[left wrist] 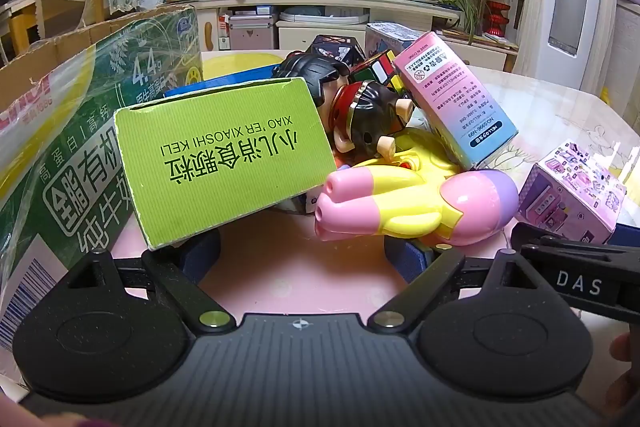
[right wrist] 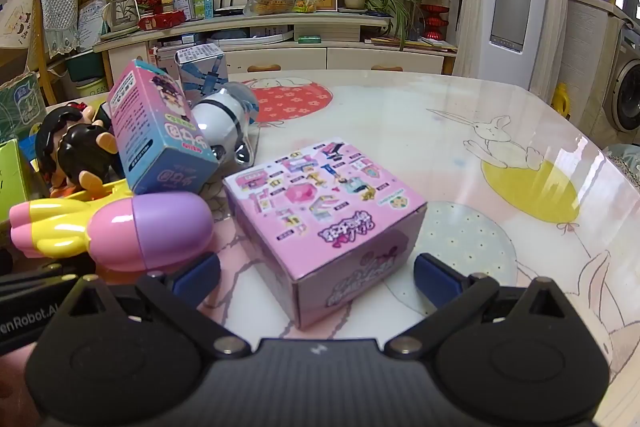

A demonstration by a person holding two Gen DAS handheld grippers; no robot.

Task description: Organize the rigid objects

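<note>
My left gripper (left wrist: 304,251) is open, its blue pads low on either side of a gap. A green box (left wrist: 224,155) leans just above its left pad and a pink and yellow toy rocket (left wrist: 412,199) lies by its right pad. Behind them are a dark-haired doll (left wrist: 368,119), a puzzle cube (left wrist: 380,69) and a tall pink and blue box (left wrist: 452,99). My right gripper (right wrist: 316,277) is open around the near corner of a pink square box (right wrist: 324,215), not touching it. The rocket (right wrist: 120,227) lies left of it.
A large green milk carton (left wrist: 80,155) stands at the left. A white round toy (right wrist: 224,119) and a blue and white carton (right wrist: 200,67) sit behind the pile. The glass-covered table (right wrist: 480,147) stretches right to its edge. A TV cabinet stands behind.
</note>
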